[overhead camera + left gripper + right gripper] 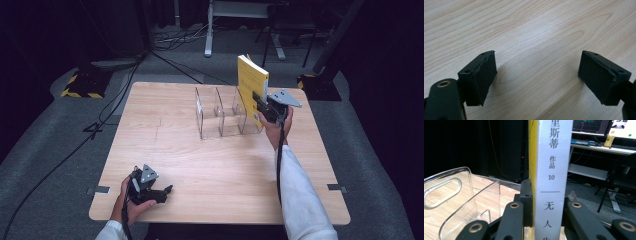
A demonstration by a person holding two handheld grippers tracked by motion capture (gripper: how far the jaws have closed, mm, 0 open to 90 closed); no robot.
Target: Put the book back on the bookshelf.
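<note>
A yellow book (251,86) with a white spine (552,170) stands upright in my right gripper (263,106), whose jaws are shut on its lower part. It hangs over the right end of a clear acrylic file rack (220,112) with several dividers; one rounded divider (447,186) lies just left of the book in the right gripper view. My left gripper (162,192) rests near the front left edge of the wooden table (200,165), its jaws open with nothing between the pads (482,75), only bare wood below.
Beyond the table is a dark floor with cables (172,37) and a white stand leg (209,35). A desk with screens (599,135) and a chair (621,177) lie behind the book in the right gripper view.
</note>
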